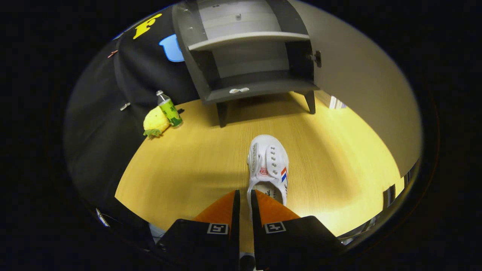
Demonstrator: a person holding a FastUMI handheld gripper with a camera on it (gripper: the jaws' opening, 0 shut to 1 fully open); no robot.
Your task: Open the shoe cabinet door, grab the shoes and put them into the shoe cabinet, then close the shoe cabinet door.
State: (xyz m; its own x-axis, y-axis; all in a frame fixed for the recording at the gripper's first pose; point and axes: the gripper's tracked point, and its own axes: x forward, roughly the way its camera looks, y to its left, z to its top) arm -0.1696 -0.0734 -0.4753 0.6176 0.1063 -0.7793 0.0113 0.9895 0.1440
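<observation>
A white canvas shoe (268, 162) with metal eyelets and a red and blue side stripe points toward the cabinet, just ahead of my fingers. My gripper (244, 192) is shut on the shoe, with the left rim of its opening pinched in the narrow gap between the two fingers. The dark grey shoe cabinet (244, 90) stands on short legs at the far side of the wooden table (188, 162), beyond the shoe. Its door (357, 94) is swung wide open to the right. Inside it, a pale shelf (248, 38) splits the cabinet into an upper and a lower compartment, both bare.
A yellow pineapple plush (155, 122) and a green-labelled bottle (169, 109) lie left of the cabinet, against the black cloth wall. The open door runs along the right side of the table. The table's near edge drops off under my fingers.
</observation>
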